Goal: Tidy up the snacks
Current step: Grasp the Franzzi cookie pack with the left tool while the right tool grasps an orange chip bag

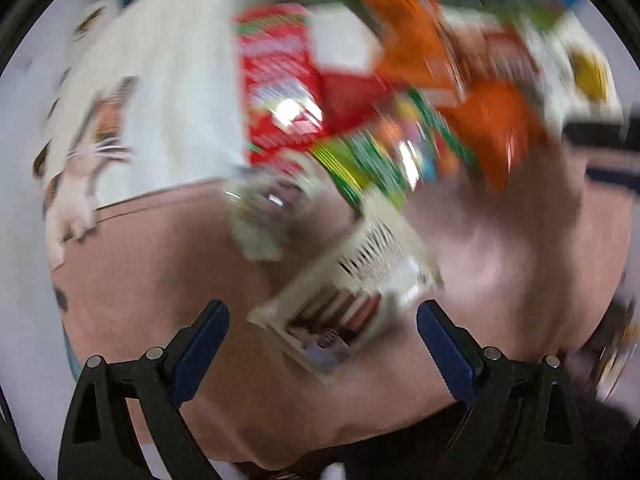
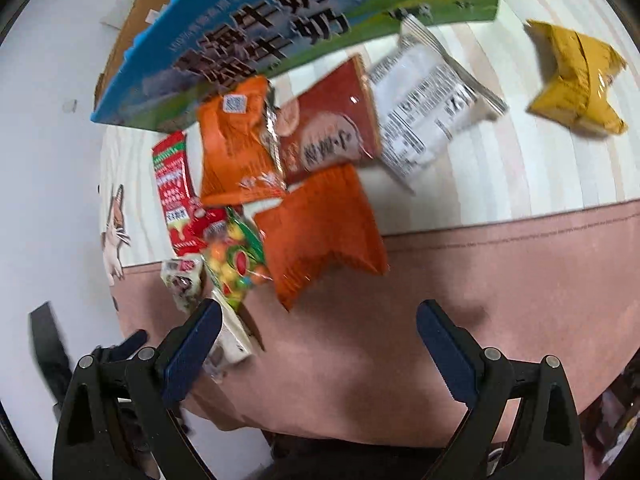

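While the left wrist view is smearing badly, the left gripper (image 1: 322, 346) is hanging open above a pale barcode-printed packet (image 1: 352, 280) on the pink cloth (image 1: 160, 280). In the right view, the right gripper (image 2: 318, 346) is gaping empty near the crinkly orange foil pouch (image 2: 320, 228) (light, soft, probably slippery), best pinched at its sealed edge.

I see a pink and striped mat (image 2: 500, 260) carrying a blue milk carton (image 2: 280, 32), orange packets (image 2: 320, 232), a white packet (image 2: 424, 108) and a yellow packet (image 2: 576, 80).

Orange packets (image 2: 320, 232), yellow packet (image 2: 576, 80), blue-green milk carton (image 2: 280, 28).
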Tool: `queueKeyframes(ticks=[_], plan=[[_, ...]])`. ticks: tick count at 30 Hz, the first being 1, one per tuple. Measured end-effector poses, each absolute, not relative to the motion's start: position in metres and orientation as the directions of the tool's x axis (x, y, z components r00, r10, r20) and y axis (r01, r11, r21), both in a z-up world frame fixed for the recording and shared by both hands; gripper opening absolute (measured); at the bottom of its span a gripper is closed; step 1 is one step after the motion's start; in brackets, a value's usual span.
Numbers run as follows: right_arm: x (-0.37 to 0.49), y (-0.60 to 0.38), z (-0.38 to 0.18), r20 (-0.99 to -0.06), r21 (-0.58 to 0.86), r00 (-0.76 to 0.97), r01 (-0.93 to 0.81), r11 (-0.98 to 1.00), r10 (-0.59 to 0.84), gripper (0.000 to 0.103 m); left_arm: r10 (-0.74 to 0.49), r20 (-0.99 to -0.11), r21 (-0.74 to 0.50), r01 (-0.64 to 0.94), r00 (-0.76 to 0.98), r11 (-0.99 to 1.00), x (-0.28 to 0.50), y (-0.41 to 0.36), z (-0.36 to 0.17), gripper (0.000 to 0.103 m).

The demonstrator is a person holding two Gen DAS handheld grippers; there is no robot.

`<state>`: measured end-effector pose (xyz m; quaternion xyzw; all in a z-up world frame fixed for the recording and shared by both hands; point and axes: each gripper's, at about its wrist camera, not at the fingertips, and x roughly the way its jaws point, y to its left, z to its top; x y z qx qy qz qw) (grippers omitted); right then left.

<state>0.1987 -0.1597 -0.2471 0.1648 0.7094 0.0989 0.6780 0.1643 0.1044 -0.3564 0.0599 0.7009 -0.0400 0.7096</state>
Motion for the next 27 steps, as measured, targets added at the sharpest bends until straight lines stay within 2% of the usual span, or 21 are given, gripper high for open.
queueKeyframes(ticks=[5, 6, 9, 14, 15, 18, 20, 22, 27], plan=[[0.196, -0.161, -0.256, -0.919, 0.383, -0.037, 0.152, 0.911, 0.392, 0.1, 0.019, -1.0, 0.019, 0.185, 0.004, 0.982, 0.17, 0.089, -0.384, 0.095], [0.198, -0.161, -0.257, -0.915, 0.393, -0.03, 0.17, 0.904, 0.403, 0.1, 0.004, -1.0, 0.007, 0.163, 0.022, 0.987, 0.173, 0.091, -0.383, 0.086], [0.207, -0.16, -0.266, -0.894, 0.433, -0.006, 0.252, 0.865, 0.449, 0.1, -0.106, -0.994, -0.106, -0.029, 0.021, 0.994, 0.178, 0.114, -0.382, 0.078], [0.224, -0.155, -0.288, -0.864, 0.477, 0.045, 0.388, 0.789, 0.501, 0.099, -0.167, -0.984, -0.177, -0.282, 0.06, 0.943, 0.165, 0.146, -0.382, 0.078], [0.227, -0.152, -0.294, -0.865, 0.473, 0.044, 0.408, 0.781, 0.5, 0.097, -0.173, -0.983, -0.185, -0.305, 0.065, 0.934, 0.161, 0.148, -0.383, 0.078], [0.231, -0.143, -0.31, -0.871, 0.448, 0.015, 0.434, 0.782, 0.491, 0.084, -0.201, -0.978, -0.209, -0.323, 0.059, 0.923, 0.152, 0.148, -0.389, 0.078], [0.232, -0.137, -0.309, -0.897, 0.405, -0.019, 0.368, 0.837, 0.442, 0.063, -0.198, -0.978, -0.206, -0.303, 0.057, 0.93, 0.147, 0.145, -0.39, 0.078], [0.233, -0.129, -0.303, -0.909, 0.391, -0.053, 0.232, 0.891, 0.412, 0.052, -0.195, -0.979, -0.204, -0.28, 0.061, 0.938, 0.143, 0.14, -0.391, 0.078], [0.219, -0.116, -0.292, -0.951, 0.276, -0.177, -0.108, 0.955, 0.255, 0.051, -0.206, -0.977, -0.212, -0.261, 0.053, 0.942, 0.135, 0.14, -0.395, 0.078]])
